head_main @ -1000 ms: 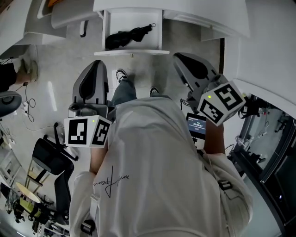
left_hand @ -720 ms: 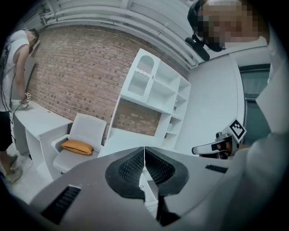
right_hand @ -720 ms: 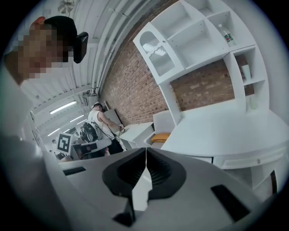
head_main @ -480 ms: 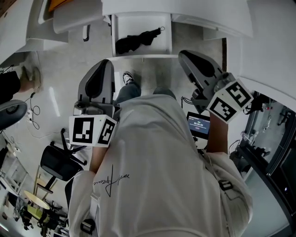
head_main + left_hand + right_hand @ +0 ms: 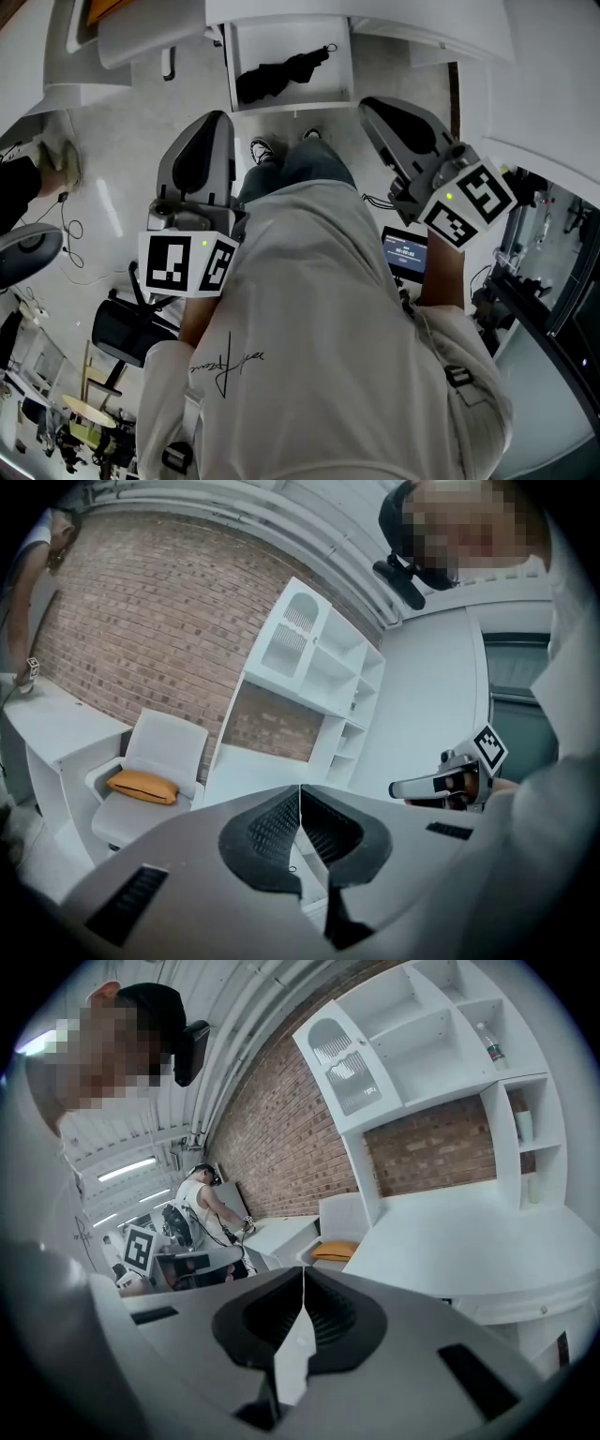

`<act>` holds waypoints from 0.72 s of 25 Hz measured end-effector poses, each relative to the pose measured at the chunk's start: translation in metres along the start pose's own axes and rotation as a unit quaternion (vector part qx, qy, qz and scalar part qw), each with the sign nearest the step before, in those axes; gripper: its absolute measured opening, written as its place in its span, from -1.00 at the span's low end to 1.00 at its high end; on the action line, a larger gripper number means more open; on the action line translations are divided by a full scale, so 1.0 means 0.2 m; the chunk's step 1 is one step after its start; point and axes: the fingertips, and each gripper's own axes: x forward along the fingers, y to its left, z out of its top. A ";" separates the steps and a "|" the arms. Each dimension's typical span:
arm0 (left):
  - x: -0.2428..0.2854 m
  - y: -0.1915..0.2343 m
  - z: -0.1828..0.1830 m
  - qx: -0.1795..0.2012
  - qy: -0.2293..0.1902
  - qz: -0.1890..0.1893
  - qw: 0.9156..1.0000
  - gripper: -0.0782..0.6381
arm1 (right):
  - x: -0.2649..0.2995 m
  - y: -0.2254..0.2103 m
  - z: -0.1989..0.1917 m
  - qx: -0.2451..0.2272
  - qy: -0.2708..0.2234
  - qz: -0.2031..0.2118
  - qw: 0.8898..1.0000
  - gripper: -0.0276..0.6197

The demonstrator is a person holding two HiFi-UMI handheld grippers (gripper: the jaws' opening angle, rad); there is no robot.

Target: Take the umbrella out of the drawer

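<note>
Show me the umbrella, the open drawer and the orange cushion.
umbrella (image 5: 281,73), head view, middle of its black folds.
drawer (image 5: 291,106), head view, its front wall.
orange cushion (image 5: 142,787), left gripper view, its middle.

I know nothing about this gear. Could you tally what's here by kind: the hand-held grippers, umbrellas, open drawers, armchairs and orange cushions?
Grippers: 2, the left gripper and the right gripper, both shut and empty
Umbrella: 1, black, lying in the drawer
Open drawer: 1
Armchair: 1
Orange cushion: 1, on the armchair
Total: 6
</note>
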 end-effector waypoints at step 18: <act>0.09 0.08 0.01 -0.019 -0.004 0.029 0.999 -0.73 | 0.15 -0.08 -0.02 -0.081 0.053 0.030 0.995 -0.83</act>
